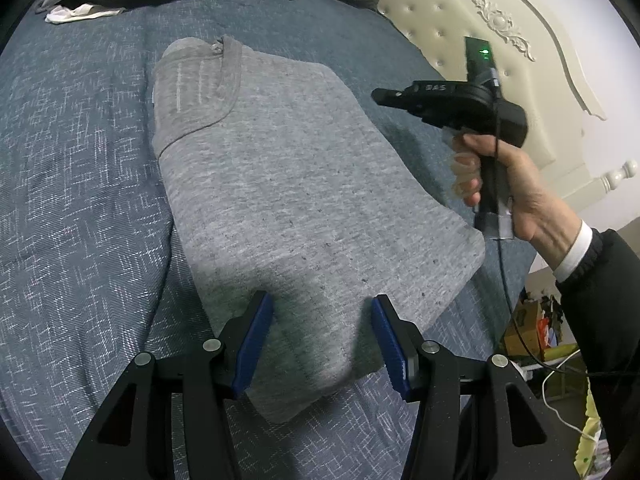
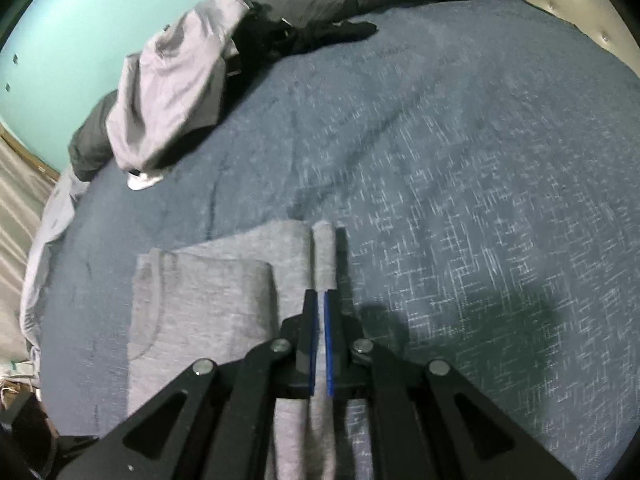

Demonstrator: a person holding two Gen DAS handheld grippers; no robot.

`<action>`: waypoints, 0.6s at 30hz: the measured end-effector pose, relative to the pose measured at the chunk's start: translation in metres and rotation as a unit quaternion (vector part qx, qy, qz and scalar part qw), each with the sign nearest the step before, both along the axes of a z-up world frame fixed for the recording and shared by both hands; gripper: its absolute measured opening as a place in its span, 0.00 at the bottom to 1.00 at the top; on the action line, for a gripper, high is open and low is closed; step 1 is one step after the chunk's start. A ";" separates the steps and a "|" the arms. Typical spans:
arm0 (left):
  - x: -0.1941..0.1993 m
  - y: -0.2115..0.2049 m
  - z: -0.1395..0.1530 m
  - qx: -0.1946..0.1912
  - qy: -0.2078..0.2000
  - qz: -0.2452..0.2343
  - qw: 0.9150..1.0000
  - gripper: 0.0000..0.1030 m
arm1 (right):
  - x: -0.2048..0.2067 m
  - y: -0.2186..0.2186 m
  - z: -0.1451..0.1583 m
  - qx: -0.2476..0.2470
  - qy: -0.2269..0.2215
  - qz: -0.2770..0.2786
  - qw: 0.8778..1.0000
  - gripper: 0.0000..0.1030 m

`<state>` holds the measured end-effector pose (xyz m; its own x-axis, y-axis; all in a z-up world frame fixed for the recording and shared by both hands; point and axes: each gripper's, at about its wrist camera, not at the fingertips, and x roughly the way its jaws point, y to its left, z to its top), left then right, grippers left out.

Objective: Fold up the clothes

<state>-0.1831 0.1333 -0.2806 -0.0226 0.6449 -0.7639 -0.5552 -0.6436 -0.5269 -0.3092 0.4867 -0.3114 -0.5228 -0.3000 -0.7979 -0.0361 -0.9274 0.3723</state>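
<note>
A grey folded shirt (image 1: 280, 184) lies on the blue bedspread (image 1: 80, 200), its collar at the far end. My left gripper (image 1: 326, 340) stands open over the shirt's near end, one blue pad on each side of the cloth. A hand holds my right gripper (image 1: 376, 98) by the shirt's far right edge. In the right wrist view that gripper (image 2: 322, 296) is shut on a thin fold of the shirt (image 2: 200, 300). The pinched fold sticks out past the fingertips.
A heap of clothes lies at the far side of the bed: a light grey garment (image 2: 172, 92) and a black one (image 2: 304, 36). A cream padded headboard (image 1: 500, 40) rises on the right. Boxes and cables (image 1: 532, 320) sit on the floor beyond the bed's right edge.
</note>
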 end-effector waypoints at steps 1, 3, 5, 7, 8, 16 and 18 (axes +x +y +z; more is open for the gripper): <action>0.000 0.000 0.000 0.000 0.000 0.001 1.000 0.54 | 0.001 -0.002 0.003 -0.006 0.002 0.008 1.000 0.03; 0.000 0.000 0.001 -0.001 0.001 0.003 1.000 0.54 | 0.003 -0.007 0.008 -0.004 0.003 0.024 1.000 0.03; 0.000 -0.002 0.004 0.001 0.002 0.007 1.000 0.54 | 0.008 -0.011 0.011 0.001 -0.006 0.032 0.999 0.03; -0.002 -0.006 0.007 0.002 0.005 0.014 1.000 0.54 | 0.017 -0.014 0.011 -0.008 -0.020 0.041 0.999 0.03; -0.003 -0.010 0.009 0.001 0.006 0.020 1.000 0.54 | 0.023 -0.015 0.010 -0.013 -0.028 0.046 0.998 0.03; -0.019 -0.032 -0.009 0.002 -0.049 0.047 0.998 0.56 | 0.094 -0.021 0.015 -0.039 -0.068 0.087 0.993 0.48; -0.019 -0.033 -0.016 0.003 -0.057 0.051 0.997 0.58 | 0.109 -0.025 0.017 -0.023 -0.069 0.096 0.993 0.48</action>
<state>-0.2025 0.1000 -0.2967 -0.0006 0.6478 -0.7618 -0.4236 -0.6902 -0.5866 -0.2000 0.4614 -0.2941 -0.3383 -0.4221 -0.8410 0.0860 -0.9039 0.4191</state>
